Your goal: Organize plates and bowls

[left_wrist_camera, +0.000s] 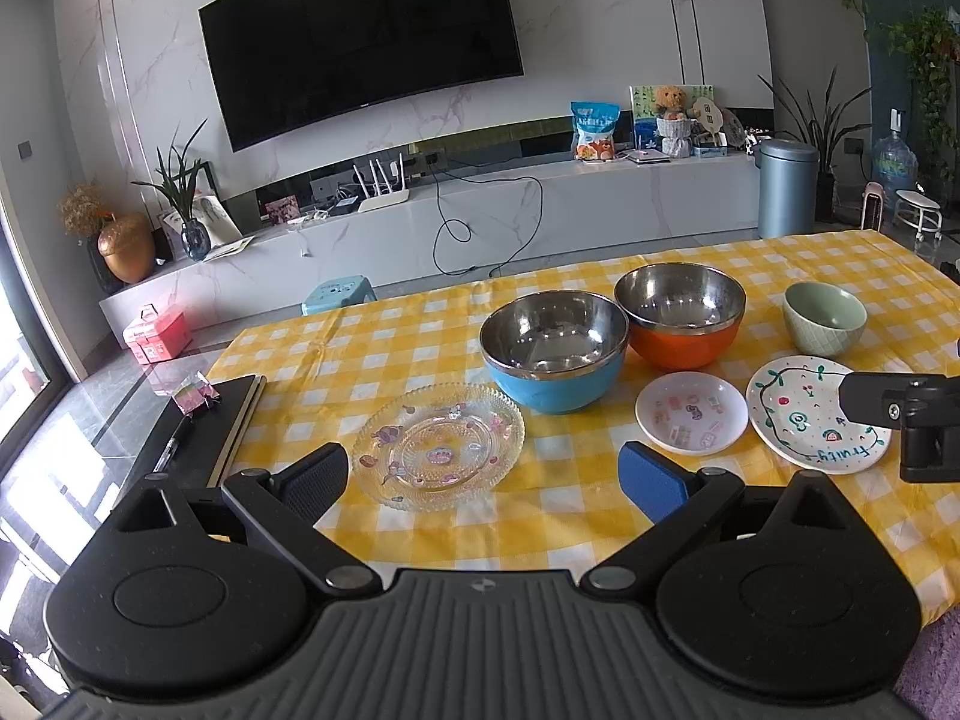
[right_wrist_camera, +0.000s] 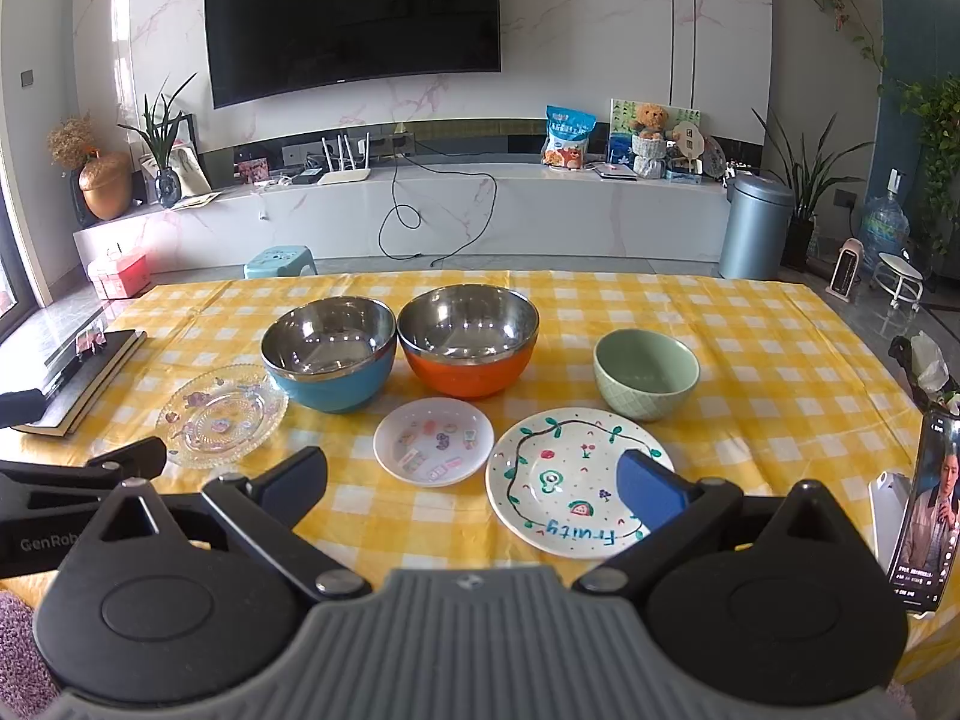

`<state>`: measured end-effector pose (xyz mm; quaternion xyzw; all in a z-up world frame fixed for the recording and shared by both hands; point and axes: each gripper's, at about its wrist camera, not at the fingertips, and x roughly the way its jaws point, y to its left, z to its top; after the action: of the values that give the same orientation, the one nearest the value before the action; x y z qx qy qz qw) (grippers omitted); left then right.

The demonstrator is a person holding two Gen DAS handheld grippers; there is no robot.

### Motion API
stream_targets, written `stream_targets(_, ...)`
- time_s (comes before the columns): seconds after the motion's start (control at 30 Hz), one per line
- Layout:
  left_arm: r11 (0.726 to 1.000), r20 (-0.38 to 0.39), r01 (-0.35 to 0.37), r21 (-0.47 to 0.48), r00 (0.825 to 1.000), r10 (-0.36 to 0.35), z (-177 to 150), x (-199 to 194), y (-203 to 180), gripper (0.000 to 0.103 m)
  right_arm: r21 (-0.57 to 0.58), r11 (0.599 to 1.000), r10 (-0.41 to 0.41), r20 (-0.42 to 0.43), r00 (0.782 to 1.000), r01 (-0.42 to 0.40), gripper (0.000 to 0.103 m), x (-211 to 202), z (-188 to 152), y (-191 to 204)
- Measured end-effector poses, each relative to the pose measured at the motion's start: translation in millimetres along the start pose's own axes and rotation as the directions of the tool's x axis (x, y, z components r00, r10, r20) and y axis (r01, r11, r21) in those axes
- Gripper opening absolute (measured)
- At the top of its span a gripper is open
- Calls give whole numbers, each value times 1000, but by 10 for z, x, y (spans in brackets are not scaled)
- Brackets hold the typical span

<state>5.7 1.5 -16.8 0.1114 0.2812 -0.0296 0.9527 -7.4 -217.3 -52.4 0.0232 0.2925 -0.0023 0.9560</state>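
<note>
"Fruity" plate (right_wrist_camera: 573,483) beneath spread right tool (right_wrist_camera: 474,480); left tool (left_wrist_camera: 483,474) spread, "GenRob…" on its side.

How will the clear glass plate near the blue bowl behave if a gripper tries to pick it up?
The clear glass plate lies flat on the checked tablecloth, so its low rim probably gives fingers little to catch. It looks like pressed glass: likely stiff, somewhat heavy for its size, and breakable if dropped. The glossy surface may slip between pads, though the beaded edge could help the grip.
</note>
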Motion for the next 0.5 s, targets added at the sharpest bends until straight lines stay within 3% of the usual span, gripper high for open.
stream_targets(0.5, 1000, -4, 3, -2, 1000, -3, -11, 8, 0, 103, 4, 1000, 2, -12, 1000, -2, 101, 21, -51, 4)
